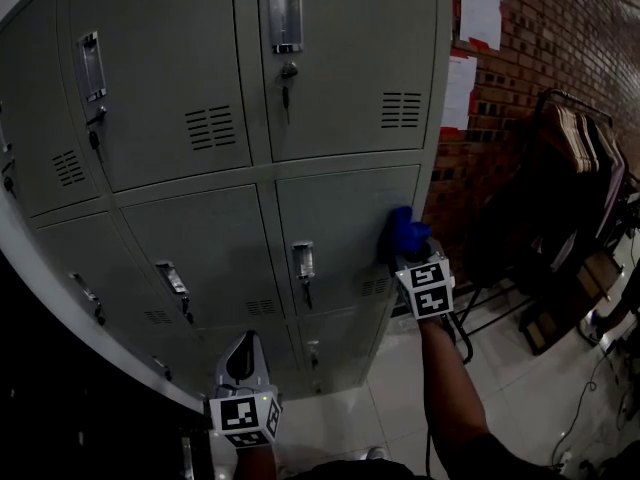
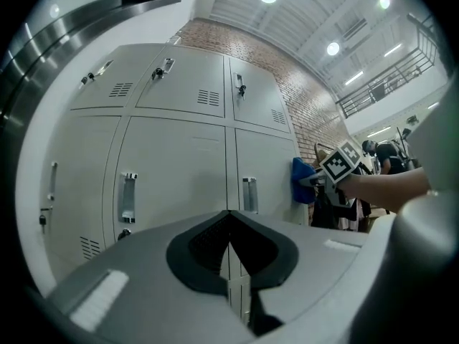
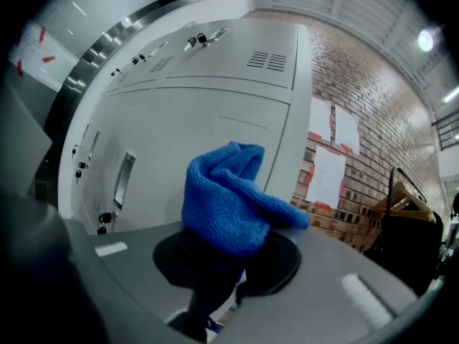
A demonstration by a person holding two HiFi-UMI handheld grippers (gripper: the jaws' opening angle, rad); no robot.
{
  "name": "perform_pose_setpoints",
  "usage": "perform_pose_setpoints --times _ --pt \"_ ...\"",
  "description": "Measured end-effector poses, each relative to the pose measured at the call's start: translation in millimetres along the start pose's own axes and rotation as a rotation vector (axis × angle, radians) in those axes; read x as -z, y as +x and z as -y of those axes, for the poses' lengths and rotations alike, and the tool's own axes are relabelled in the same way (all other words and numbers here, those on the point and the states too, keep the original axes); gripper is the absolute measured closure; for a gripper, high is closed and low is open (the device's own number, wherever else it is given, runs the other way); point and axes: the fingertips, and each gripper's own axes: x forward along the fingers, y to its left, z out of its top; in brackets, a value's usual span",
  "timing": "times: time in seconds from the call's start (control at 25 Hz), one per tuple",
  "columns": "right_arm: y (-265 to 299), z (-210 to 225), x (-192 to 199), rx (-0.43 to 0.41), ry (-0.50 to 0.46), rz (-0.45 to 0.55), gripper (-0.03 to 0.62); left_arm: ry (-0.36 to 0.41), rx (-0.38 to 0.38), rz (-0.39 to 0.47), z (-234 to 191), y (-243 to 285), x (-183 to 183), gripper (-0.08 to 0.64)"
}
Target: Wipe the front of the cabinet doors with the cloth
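Observation:
A bank of grey metal locker doors (image 1: 340, 88) fills the head view. My right gripper (image 1: 412, 253) is shut on a bunched blue cloth (image 1: 403, 232) that presses against the right side of the middle-row door (image 1: 345, 233), near the cabinet's right edge. In the right gripper view the blue cloth (image 3: 229, 199) bulges out of the shut jaws in front of that door (image 3: 208, 142). My left gripper (image 1: 243, 363) hangs low by the bottom doors, jaws shut with nothing between them; its own view shows the lockers (image 2: 179, 163) and the blue cloth (image 2: 302, 180) far right.
Each door carries a recessed handle (image 1: 304, 261) with a key lock, and vent slots (image 1: 401, 109). Right of the cabinet is a brick wall with papers (image 1: 480, 8), a clothes rack with hangers (image 1: 580, 138), and cables on the tiled floor (image 1: 590, 408).

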Motion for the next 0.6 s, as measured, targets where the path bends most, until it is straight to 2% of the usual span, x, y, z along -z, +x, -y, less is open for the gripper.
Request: perform_pose_setpoints --times 0.16,0.28,0.44,0.6 --pt "-5 14 5 0.032 0.005 -0.001 0.514 0.004 0.002 -0.003 3 2 3 0.543" --pt "-12 -4 -2 0.001 0.004 0.035 0.514 0.005 0.015 -0.011 9 3 7 0.543" --pt "-15 -69 -10 -0.134 0.001 0.098 0.512 0.003 0.019 -0.007 12 2 6 0.544" --pt "2 -144 10 -0.273 -0.034 0.078 0.509 0.003 0.006 0.005 5 -1 4 0.543"
